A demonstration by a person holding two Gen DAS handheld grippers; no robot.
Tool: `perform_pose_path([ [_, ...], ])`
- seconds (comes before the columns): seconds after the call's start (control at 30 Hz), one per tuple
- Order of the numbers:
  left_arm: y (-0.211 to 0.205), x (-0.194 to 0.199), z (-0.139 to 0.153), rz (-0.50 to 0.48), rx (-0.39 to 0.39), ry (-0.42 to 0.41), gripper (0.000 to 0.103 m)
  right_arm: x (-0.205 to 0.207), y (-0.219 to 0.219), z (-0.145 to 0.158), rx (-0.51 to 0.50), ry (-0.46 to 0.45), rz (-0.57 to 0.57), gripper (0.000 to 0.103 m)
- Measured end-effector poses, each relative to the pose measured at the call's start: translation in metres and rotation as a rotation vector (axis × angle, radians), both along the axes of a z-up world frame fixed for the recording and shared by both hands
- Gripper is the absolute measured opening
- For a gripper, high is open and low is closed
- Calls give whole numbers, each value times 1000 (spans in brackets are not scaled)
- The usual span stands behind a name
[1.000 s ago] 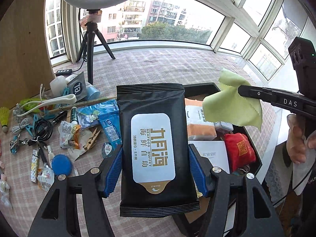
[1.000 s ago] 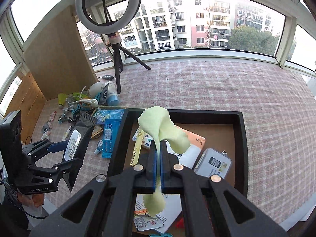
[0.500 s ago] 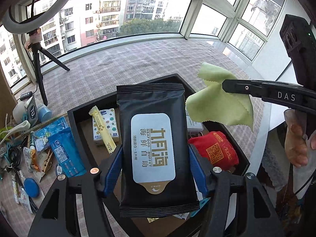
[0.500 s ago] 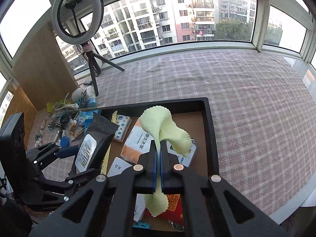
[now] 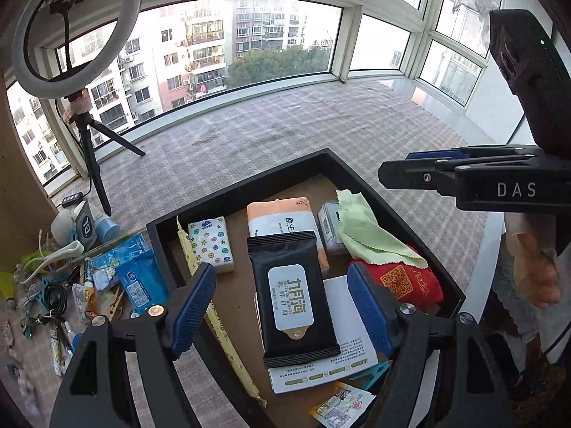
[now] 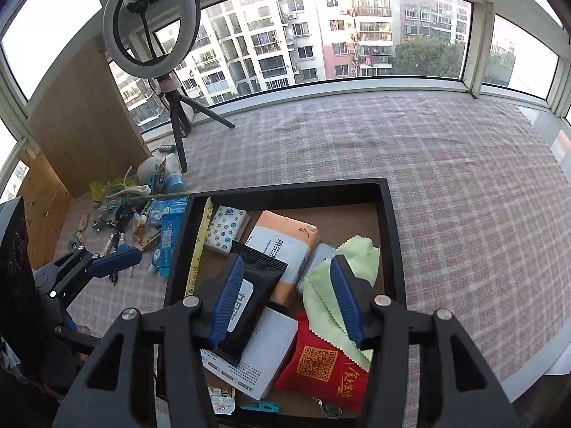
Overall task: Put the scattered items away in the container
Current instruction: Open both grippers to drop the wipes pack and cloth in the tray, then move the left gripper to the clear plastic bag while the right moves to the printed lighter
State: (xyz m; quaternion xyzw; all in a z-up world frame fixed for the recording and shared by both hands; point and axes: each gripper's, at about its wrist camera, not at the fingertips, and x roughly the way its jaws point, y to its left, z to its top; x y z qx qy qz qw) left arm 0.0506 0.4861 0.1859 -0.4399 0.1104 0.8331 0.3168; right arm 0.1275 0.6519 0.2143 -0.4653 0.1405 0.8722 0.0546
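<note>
Both tools hang over the black tray (image 5: 246, 182) with their jaws spread wide and nothing between them; the left gripper (image 5: 282, 306) frames the black wipes packet (image 5: 294, 299), which lies flat on the white leaflet (image 5: 353, 335) inside the tray, its long axis running away from the camera; the right gripper (image 6: 285, 299) sits above the pale green cloth (image 6: 342, 285), which is draped over the red pouch (image 6: 321, 360) and touches the small grey case (image 6: 316, 260) on the tray's right side. So both of those pieces are in the container, by the look of it.

What remains lies to the left of the tray on the checked tablecloth (image 6: 446, 185): the blue sachet (image 5: 142, 278) is just beside the tray's left wall, with its long axis roughly parallel to that wall, and beyond it is a tangle of cables, tubes and clips (image 5: 53, 296) (too small to sort out individually). The whole heap lies to the left of both tools, and the left one is clearly nearer; I judge that it should swing leftward and turn to close across the sachet's short width, while the right has little within easy reach.
</note>
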Motion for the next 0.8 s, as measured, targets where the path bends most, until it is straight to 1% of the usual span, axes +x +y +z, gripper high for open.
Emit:
perform_pose_path([
  [0.17, -20, 0, 0, 29, -5, 4, 74, -6, -15, -3, -10, -6, 19, 50],
  [0.33, -55, -2, -5, 82, -19, -6, 74, -13, -41, -8, -9, -9, 52, 50],
  [0.53, -125, -8, -17, 199, -31, -35, 74, -29, -81, -19, -33, -24, 97, 51],
  [0.67, -181, -11, -28, 294, -44, -55, 74, -42, -117, -26, -34, -39, 147, 52],
  [0.8, -243, -14, -40, 389, -66, -76, 74, -54, -157, -31, -41, -47, 199, 55],
])
